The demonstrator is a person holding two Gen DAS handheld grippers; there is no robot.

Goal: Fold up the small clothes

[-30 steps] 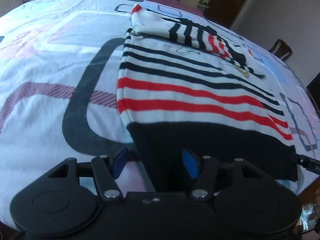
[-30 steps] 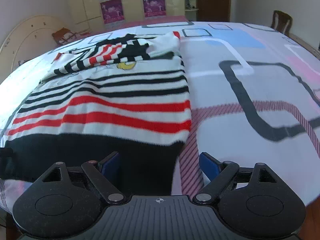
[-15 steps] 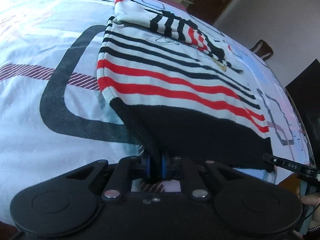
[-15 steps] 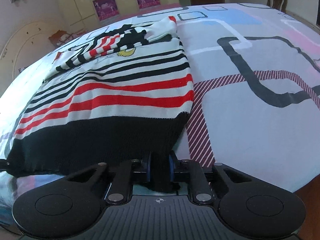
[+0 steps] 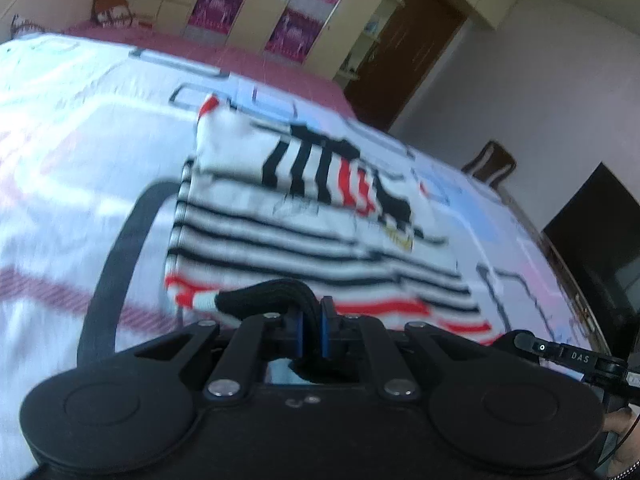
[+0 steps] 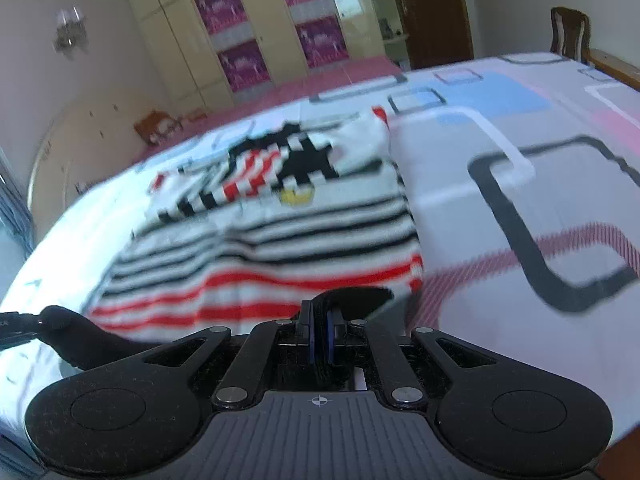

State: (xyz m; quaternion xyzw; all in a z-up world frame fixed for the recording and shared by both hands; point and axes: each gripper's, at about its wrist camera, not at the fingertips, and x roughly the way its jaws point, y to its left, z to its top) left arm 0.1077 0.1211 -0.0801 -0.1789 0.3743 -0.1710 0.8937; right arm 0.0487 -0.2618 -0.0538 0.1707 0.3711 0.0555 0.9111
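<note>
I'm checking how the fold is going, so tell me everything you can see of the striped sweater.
The striped sweater is a white knit with thin black stripes, wider red ones and a black hem band. It lies on the patterned bedsheet, sleeves folded across its upper part. The left claw and right claw are each shut on a hem corner, lifting it off the bed.

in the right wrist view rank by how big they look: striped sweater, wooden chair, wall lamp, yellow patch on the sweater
1. Red, black and white striped knit sweater
2. Dark wooden chair
3. Wall lamp and yellow patch: look similar, both blurred, so unranked.
</note>
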